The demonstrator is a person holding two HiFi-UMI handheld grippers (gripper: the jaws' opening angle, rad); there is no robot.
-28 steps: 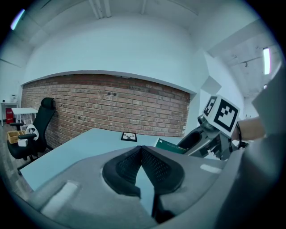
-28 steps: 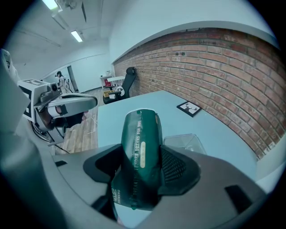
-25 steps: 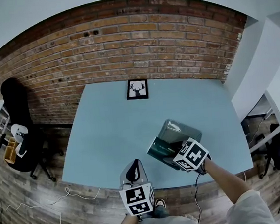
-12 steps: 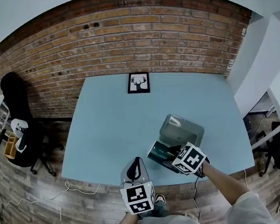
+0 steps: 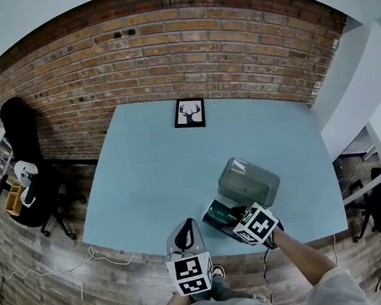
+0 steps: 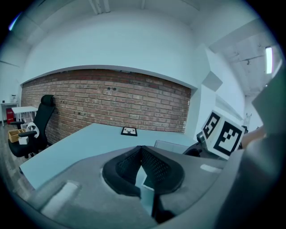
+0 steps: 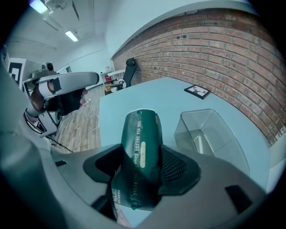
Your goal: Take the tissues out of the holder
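The right gripper (image 7: 142, 164) clamps the green tissue pack (image 7: 139, 134) by the table's (image 5: 152, 173) near edge, beside the clear holder (image 5: 248, 181); the left gripper (image 6: 142, 154) is closed, empty

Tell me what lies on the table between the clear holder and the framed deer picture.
Nothing. Between the holder and the deer picture there is only bare table. The head view shows the whole stretch.
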